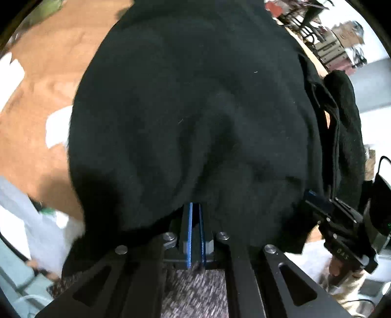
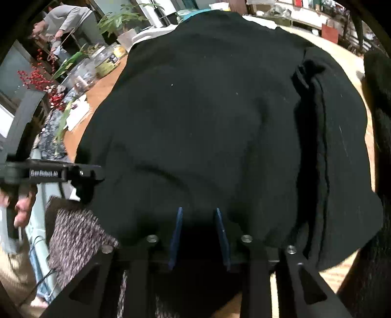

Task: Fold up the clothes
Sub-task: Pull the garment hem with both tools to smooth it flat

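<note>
1. On a wood table [image 1: 36, 80], a black garment [image 1: 190, 110] lies spread w/ soft creases, its near hem hanging over the table edge toward both claws.
2. Left claw [image 1: 194, 210]: blue pads nearly together, only a thin slit between them, tips under the hem; fabric appears pinched there, tho the fold hides the contact.
3. Right claw [image 2: 198, 212]: blue fingers [image 2: 179, 220] stand clearly apart, hem draped over their tips; whether cloth is gripped, can't tell.
4. Left-wrist view also catches the right claw at far right, its black body against the garment's side edge, near a folded sleeve or flap.
5. Right-wrist view shows the left claw at left, touching the garment's left edge.
6. Bkgd, right-wrist view: glass jars [image 2: 107, 58], red berries [image 2: 36, 78], green plants [image 2: 119, 20] along the table's far left side; a person in grey [image 2: 70, 22] bends beyond.
7. Speckled carpet [image 1: 195, 293] shows below the table edge.
</note>
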